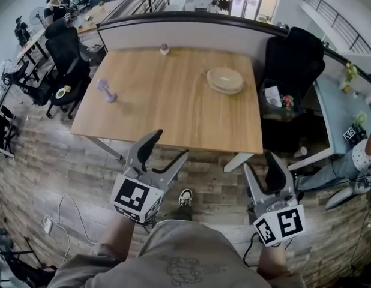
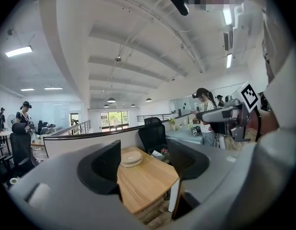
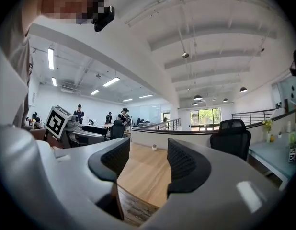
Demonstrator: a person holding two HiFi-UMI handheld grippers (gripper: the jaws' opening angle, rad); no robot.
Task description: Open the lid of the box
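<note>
A round, shallow beige box [image 1: 224, 80] with its lid on sits at the far right of the wooden table [image 1: 173, 110]. It also shows between the jaws in the left gripper view, the box [image 2: 131, 158] well ahead. My left gripper [image 1: 169, 146] hangs in front of the table's near edge, open and empty. My right gripper [image 1: 261, 164] is held off the table's near right corner, also open with nothing between its fingers. Both grippers are far from the box. In its own view the left gripper [image 2: 143, 164] faces the table, as does the right gripper [image 3: 148, 164].
A purple dumbbell [image 1: 106, 90] lies at the table's left side. A small pot [image 1: 164, 49] stands at the back edge by the partition wall [image 1: 179, 32]. Black office chairs [image 1: 290, 62] flank the table. People work at desks [image 1: 53, 8] at the far left.
</note>
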